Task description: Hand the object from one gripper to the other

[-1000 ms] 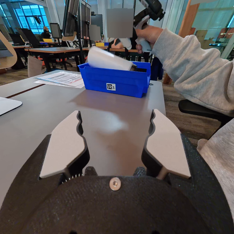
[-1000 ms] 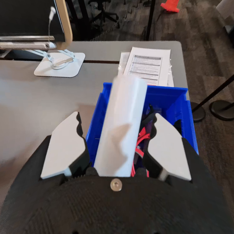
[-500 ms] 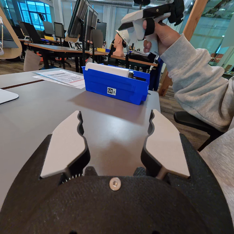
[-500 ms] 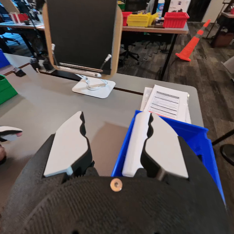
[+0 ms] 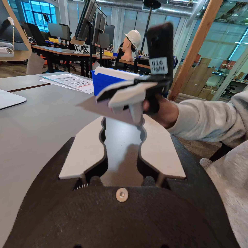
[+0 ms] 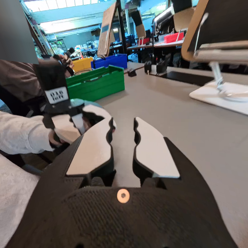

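A long white object (image 5: 115,73) lies in the blue bin (image 5: 104,84) at the far edge of the grey table; no gripper holds it. My left gripper (image 5: 123,120) hovers low over the table, jaws partly apart and empty. My right gripper (image 6: 123,120) is also empty, with a narrow gap between its jaws. It shows in the left wrist view (image 5: 106,102), held by a hand just ahead of the left fingers and pointing left. The left gripper shows in the right wrist view (image 6: 96,114), close to the right one's left finger.
Papers (image 5: 69,80) lie left of the blue bin. A white stand base (image 6: 221,94) sits on the table, and a green bin (image 6: 96,84) stands beyond the left gripper. A grey sleeve (image 5: 208,118) reaches in from the right. Desks and monitors are behind. My hands' fingertips stand some 4 cm from each other.
The right gripper let go of the white object, which now lies in the blue bin, then swung down toward the left gripper. Both grippers' jaws have narrowed.
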Demonstrator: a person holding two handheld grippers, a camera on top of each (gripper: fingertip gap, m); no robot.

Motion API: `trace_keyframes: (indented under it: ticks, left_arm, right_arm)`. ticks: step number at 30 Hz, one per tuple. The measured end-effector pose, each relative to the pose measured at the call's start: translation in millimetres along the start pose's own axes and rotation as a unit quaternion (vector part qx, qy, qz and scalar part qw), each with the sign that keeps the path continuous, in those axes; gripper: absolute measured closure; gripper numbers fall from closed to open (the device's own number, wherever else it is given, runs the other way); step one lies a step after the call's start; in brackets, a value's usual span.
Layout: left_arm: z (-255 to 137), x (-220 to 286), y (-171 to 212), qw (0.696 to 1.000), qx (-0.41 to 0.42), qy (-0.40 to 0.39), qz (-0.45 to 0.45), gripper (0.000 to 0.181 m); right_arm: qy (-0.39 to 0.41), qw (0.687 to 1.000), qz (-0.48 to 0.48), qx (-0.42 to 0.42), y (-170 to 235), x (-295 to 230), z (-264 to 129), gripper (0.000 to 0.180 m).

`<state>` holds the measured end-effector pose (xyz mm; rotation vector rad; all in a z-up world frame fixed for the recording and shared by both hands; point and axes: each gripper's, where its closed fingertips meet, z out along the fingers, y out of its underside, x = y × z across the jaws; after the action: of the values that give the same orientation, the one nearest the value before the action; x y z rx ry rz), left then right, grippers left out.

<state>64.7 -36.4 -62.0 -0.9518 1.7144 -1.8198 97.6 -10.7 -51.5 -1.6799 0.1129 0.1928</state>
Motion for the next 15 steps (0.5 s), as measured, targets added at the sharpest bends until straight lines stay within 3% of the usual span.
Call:
trace_keyframes:
  ticks: [4,8,15]
  left_arm:
    - [-7,-7,-4,1.000,0.014,0.006,-0.017,0.147]
    - [-11,-17,-5,0.999,0.017,-0.007,-0.031,0.178]
    - [-26,-36,-27,0.998,0.034,-0.052,-0.012,0.178]
  right_arm:
    - [-0.001,0.999,0.016,-0.040,34,9,10,0.177]
    - [-0.017,0.999,0.044,-0.020,29,13,6,0.179]
    - [-0.036,0.998,0.018,-0.039,34,2,9,0.178]
